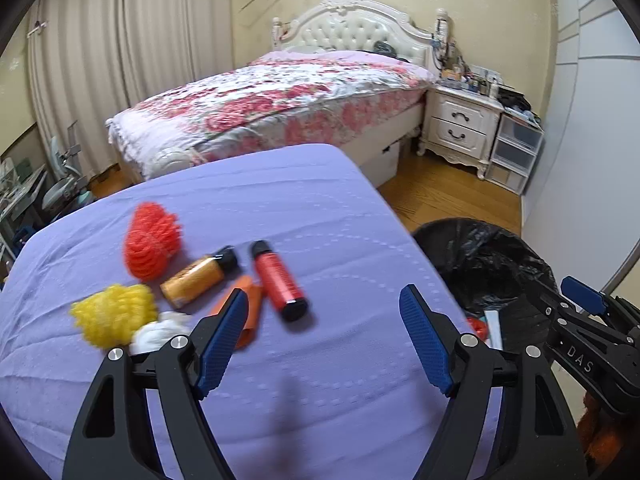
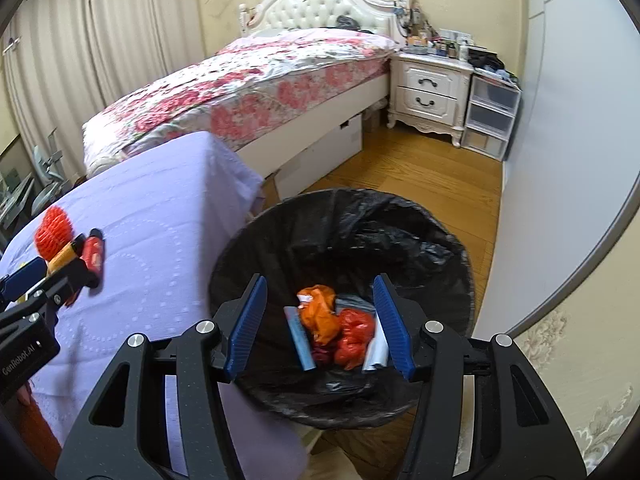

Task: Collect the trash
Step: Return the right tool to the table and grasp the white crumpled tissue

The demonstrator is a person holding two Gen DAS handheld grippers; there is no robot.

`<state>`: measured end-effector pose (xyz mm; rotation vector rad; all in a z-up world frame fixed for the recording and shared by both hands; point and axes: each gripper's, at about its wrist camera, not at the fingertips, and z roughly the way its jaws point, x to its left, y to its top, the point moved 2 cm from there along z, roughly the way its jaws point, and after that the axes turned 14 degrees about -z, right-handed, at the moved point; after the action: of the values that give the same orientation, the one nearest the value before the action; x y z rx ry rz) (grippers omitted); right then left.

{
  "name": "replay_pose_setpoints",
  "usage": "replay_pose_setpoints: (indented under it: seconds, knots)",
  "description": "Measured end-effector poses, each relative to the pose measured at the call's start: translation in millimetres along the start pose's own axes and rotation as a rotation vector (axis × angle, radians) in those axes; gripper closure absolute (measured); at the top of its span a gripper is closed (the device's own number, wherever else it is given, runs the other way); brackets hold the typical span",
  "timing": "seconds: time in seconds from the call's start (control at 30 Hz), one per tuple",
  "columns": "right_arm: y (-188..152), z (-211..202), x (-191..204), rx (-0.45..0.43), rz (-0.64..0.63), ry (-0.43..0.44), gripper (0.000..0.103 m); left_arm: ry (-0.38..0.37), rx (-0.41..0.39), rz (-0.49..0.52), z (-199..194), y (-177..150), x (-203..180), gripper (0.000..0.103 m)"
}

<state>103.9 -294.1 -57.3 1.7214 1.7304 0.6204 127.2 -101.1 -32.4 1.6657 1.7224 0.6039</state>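
Right gripper tilted down over bin, jaws apart, empty.

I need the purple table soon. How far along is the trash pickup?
Done: crumpled orange and red wrappers lie in the black-lined bin. In hand: nothing; left tongs and right tongs are open. Left: red foam net, yellow foam net, orange bottle, red tube.

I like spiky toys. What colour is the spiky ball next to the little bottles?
The spiky ball is bright orange-red, clearest in the left wrist view.
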Motion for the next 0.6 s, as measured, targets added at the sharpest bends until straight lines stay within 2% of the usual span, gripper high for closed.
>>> replay_pose_setpoints:
  seconds: [0.37, 0.6]
  knots:
    - [16.2, -11.0, 78.7, -0.027, -0.131, 0.092, 0.048, 0.127, -0.067, -0.093, -32.3, 6.5, 87.0, 0.025]
    - [25.0, -15.9, 129.8, -0.040, -0.218, 0.153, 0.047, 0.217, -0.083, -0.155, -42.2, 2.8, 142.9, 0.025]
